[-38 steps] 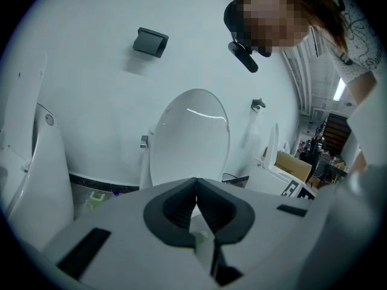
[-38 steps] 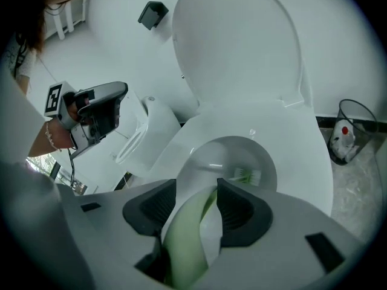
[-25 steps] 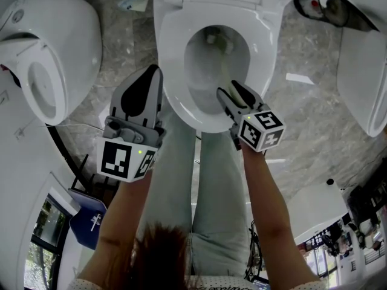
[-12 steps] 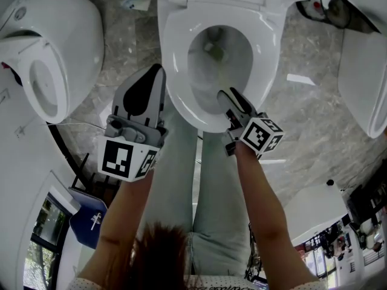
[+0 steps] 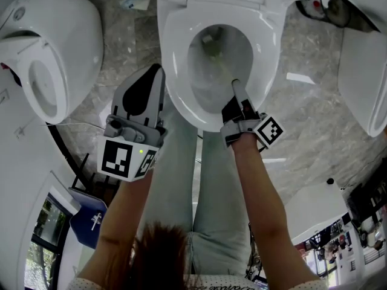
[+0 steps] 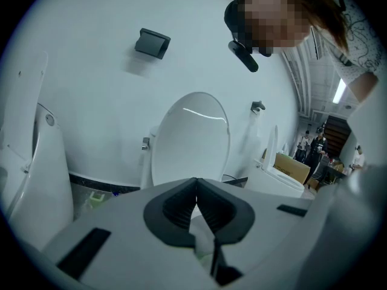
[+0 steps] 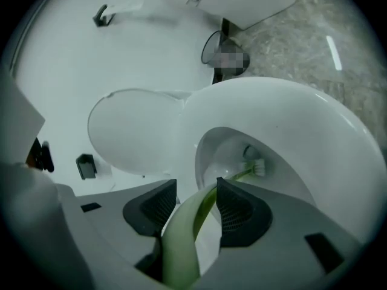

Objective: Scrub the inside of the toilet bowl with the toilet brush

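Note:
The white toilet bowl (image 5: 181, 71) stands at the top middle of the head view with its lid (image 7: 133, 138) raised. My right gripper (image 5: 235, 87) reaches over the front right of the rim and is shut on the green handle of the toilet brush (image 5: 225, 68). The handle (image 7: 195, 216) runs up between the dark pads. The white-bristled brush head (image 7: 254, 167) sits deep in the bowl near the back wall. My left gripper (image 5: 155, 72) is shut with nothing in it, held outside the bowl by its left rim. In the left gripper view, its pads (image 6: 181, 205) meet in front of the raised lid (image 6: 190, 139).
Another white toilet (image 5: 48, 53) stands at the left and a third (image 5: 363, 71) at the right. A round bin (image 5: 329, 8) sits at the top right on the grey stone floor. The person's legs (image 5: 199, 180) stand just in front of the bowl.
My right gripper has rolled and pushed further over the rim. The brush head has swept toward the back of the bowl. The left gripper has stayed where it was.

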{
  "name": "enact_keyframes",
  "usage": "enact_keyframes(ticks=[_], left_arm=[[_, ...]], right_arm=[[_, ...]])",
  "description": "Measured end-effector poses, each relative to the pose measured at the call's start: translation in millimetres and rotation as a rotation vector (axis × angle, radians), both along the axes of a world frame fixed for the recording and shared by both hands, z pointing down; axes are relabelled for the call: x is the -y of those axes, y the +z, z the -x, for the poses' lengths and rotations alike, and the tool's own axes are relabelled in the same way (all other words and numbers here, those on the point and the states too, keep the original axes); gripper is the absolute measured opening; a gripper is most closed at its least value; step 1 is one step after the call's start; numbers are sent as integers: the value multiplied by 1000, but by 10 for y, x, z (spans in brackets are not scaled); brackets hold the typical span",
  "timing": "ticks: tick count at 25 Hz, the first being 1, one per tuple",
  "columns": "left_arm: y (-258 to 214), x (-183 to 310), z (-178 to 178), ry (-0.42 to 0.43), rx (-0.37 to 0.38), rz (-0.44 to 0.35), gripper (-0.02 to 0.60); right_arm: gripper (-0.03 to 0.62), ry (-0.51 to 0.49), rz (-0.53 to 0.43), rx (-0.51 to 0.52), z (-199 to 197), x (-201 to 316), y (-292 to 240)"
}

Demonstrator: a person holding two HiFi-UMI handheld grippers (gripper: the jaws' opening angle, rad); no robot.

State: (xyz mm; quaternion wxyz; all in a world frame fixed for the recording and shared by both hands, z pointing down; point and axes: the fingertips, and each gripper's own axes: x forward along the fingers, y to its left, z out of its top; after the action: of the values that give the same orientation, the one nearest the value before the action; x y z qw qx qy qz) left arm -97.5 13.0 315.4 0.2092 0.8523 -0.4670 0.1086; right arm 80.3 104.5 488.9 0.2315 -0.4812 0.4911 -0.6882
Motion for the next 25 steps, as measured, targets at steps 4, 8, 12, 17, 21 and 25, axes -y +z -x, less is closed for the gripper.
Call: enact_keyframes(ticks=[4, 8, 12, 17, 21, 25], left_arm=[[12, -4, -9, 3, 0, 1, 5], [20, -7, 1, 6, 2, 1, 5], [9, -7, 13, 4, 2, 1, 5], [13, -5, -12, 7, -2, 1, 5], [16, -10, -23, 7, -4, 3, 5], [3, 5, -34, 7, -4, 0, 5]], right_arm=[[196, 215, 22, 117, -131, 62, 81], [196, 425, 4, 260, -248, 134, 112], [195, 548, 7, 349, -291, 146, 145], [192, 537, 27, 372, -318, 53, 177], [192, 468, 60, 343, -325, -66, 144], [190, 324, 87, 252, -305, -162, 93]])
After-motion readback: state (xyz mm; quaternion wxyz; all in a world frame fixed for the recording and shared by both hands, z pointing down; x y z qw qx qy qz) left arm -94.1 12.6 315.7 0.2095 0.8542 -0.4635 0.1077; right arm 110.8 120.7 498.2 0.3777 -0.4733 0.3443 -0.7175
